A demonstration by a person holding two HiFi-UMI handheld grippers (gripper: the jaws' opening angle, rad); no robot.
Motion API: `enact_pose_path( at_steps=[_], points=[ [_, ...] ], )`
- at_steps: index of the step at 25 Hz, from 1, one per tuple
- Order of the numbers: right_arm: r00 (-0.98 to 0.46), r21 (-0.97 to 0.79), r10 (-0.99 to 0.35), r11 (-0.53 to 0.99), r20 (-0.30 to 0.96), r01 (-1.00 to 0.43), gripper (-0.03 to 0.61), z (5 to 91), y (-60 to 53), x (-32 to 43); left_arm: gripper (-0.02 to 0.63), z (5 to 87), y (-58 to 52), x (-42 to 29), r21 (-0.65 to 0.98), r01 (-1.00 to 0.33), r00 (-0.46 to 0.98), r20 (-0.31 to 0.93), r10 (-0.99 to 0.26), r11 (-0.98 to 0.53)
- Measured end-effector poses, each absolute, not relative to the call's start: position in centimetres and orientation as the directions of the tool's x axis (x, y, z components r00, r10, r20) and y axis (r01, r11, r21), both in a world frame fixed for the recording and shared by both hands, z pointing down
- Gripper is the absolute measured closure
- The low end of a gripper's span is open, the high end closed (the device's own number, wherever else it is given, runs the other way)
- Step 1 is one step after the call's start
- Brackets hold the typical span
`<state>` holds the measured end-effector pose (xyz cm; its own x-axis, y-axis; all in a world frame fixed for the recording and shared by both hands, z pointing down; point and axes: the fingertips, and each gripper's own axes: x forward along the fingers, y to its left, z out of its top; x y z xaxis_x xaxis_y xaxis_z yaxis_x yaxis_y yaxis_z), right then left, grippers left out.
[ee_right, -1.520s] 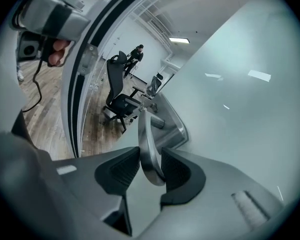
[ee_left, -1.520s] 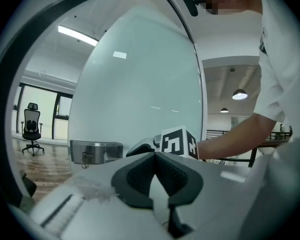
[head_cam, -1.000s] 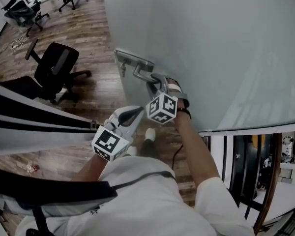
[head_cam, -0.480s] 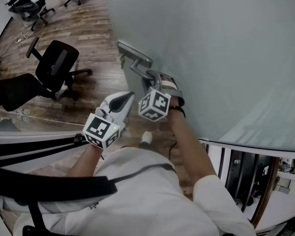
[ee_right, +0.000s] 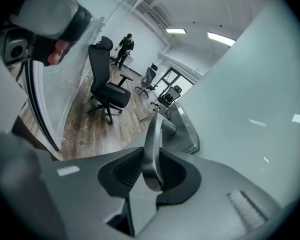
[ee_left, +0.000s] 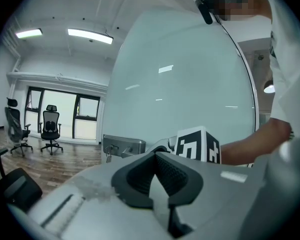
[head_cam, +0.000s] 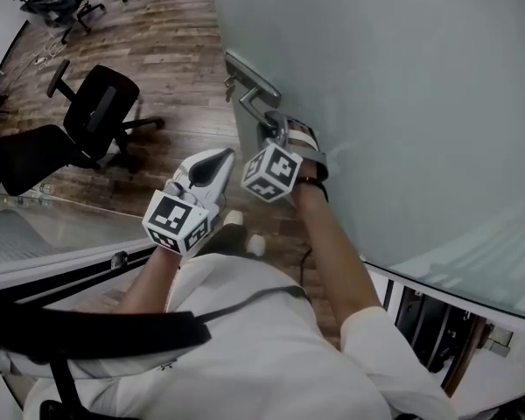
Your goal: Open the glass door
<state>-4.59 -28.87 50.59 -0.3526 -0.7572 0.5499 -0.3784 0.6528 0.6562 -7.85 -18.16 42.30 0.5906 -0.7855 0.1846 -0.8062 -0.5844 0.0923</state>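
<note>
The frosted glass door (head_cam: 402, 86) fills the right of the head view, with a metal lever handle (head_cam: 261, 103) on its lock plate (head_cam: 249, 75) at the left edge. My right gripper (head_cam: 277, 136) sits on the handle's free end. In the right gripper view the handle (ee_right: 152, 139) runs upright between the pads of the right gripper (ee_right: 151, 171), which have just been closing and now press on it from both sides. My left gripper (head_cam: 219, 157) hovers just left of the right one, shut and empty; the left gripper (ee_left: 156, 155) points at the lock plate (ee_left: 122, 146) without touching it.
A black office chair (head_cam: 92, 116) stands on the wooden floor (head_cam: 171, 68) beyond the door's edge, with more chairs (head_cam: 61, 3) further back. A glass partition with a dark frame (head_cam: 61, 269) runs along the left. A person (ee_right: 125, 44) stands far off in the room.
The door and handle have shifted right and up in the head view, and both grippers went with them. The partition at the left has dropped lower. The right gripper stays at the handle.
</note>
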Motion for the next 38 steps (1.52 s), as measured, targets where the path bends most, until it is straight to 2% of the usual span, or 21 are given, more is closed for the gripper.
enact_pose_path(
  at_steps=[14, 24, 33, 38],
  points=[
    [-0.244, 0.647, -0.8, 0.59, 0.548, -0.483, 0.491, 51.0, -39.2, 2.6, 0.609, 41.9, -32.5, -2.2, 0.09, -0.715, 0.697, 0.153, -0.7, -0.693],
    [-0.159, 0.642, -0.824, 0.531, 0.544, -0.553, 0.491, 49.8, -46.1, 7.7, 0.609, 41.5, -43.0, -2.5, 0.117, -0.623, 0.78, 0.162, -0.604, -0.773],
    [-0.139, 0.596, -0.815, 0.516, 0.563, -0.615, 0.491, 52.0, -56.0, 21.6, 0.609, 43.4, -54.0, 7.1, 0.12, -0.584, 0.807, 0.197, -0.557, -0.803],
    [-0.094, 0.602, -0.825, 0.48, 0.557, -0.638, 0.489, 51.5, -57.8, 23.4, 0.609, 44.2, -55.5, 8.0, 0.136, -0.562, 0.821, 0.212, -0.53, -0.816]
  ],
)
